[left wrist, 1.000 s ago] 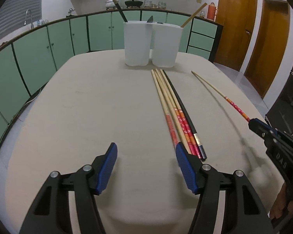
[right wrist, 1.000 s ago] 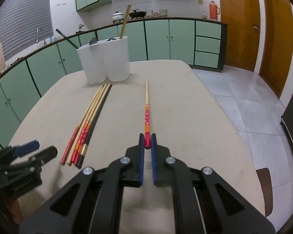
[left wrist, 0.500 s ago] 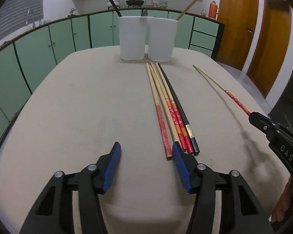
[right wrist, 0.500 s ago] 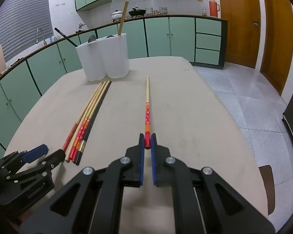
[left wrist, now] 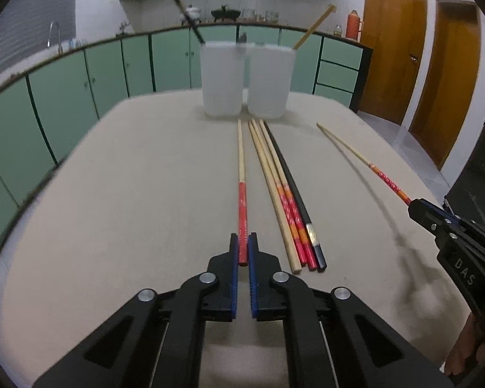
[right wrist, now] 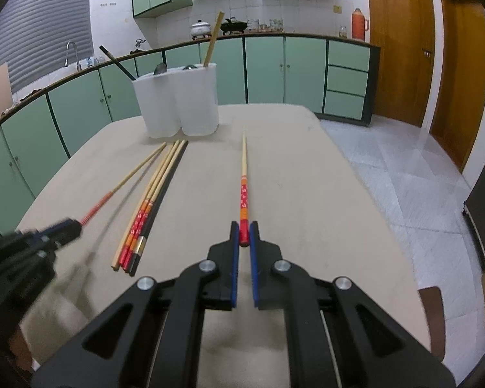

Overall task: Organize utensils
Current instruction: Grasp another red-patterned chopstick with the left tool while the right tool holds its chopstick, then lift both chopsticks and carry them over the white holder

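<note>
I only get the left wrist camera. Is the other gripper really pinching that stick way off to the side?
Observer: Yes. The right gripper has its jaws shut on the red end of the flowered chopstick.
Child: Is my own stick lifted up?
Observer: The left gripper has just closed its jaws on the red-handled chopstick. The right wrist view shows its held end raised, with a shadow beneath it.
Child: What's past the table on that side?
Observer: A brown rounded thing, maybe a chair seat, sits just beyond the table edge.
</note>
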A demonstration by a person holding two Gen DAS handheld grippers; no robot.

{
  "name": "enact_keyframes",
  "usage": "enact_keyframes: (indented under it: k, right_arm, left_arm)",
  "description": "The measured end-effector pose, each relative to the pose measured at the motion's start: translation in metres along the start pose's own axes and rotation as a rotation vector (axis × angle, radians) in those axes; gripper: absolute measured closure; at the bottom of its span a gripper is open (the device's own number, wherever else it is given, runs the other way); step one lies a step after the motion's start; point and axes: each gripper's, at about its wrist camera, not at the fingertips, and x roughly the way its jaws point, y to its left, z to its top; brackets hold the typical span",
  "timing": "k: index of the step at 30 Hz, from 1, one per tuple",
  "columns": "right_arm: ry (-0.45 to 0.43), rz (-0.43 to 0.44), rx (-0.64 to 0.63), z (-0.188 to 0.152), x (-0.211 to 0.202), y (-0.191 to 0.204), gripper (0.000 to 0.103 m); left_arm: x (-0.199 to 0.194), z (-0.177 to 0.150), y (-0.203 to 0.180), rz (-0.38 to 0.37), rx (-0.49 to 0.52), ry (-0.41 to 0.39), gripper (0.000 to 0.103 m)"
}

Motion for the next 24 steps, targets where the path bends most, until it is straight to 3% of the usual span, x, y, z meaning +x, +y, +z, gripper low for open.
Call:
enact_keyframes:
  k: [12,24]
  right_arm:
    - [-0.094,-0.01,-0.035,0.031,-0.031,-0.001,0.098]
    - [-0.186,0.103,0.035,0.106,-0.059,-0.019,0.098]
  left_arm:
    - [-0.062,0.046,0.002,0.021,0.07,-0.183,0.097]
    - [-0.091,0.095,0.018,-0.005,0.045,-0.316,0.097]
